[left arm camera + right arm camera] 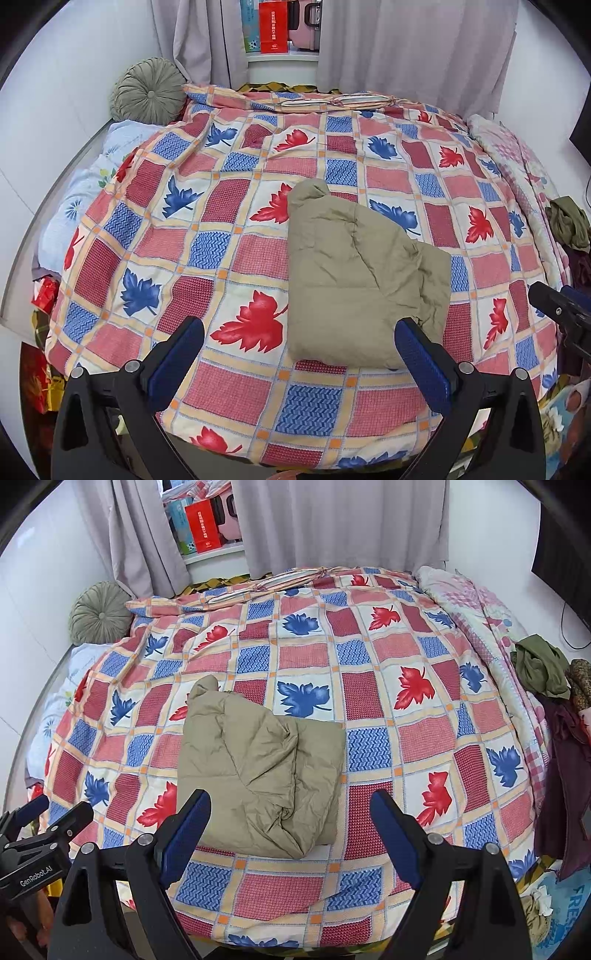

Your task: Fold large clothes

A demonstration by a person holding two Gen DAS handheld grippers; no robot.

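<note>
A khaki quilted garment [354,280] lies folded into a thick bundle on the leaf-patterned bedspread [229,206], close to the bed's near edge. My left gripper [300,325] hovers open over that near edge. The bundle's lower left corner shows between its blue pads [177,365], and neither pad touches it. In the right wrist view the same garment [258,768] sits straight ahead. My right gripper [291,797] is open above its near end, with both pads clear of the cloth. Each gripper shows at the edge of the other's view: the right gripper [557,310] and the left gripper [48,819].
A round green cushion [99,614] leans at the far left by the wall. A heap of dark green and maroon clothes [543,668] sits at the bed's right edge beside a pink quilt [476,602]. Grey curtains [332,524] and a shelf with a red box [203,526] stand behind the bed.
</note>
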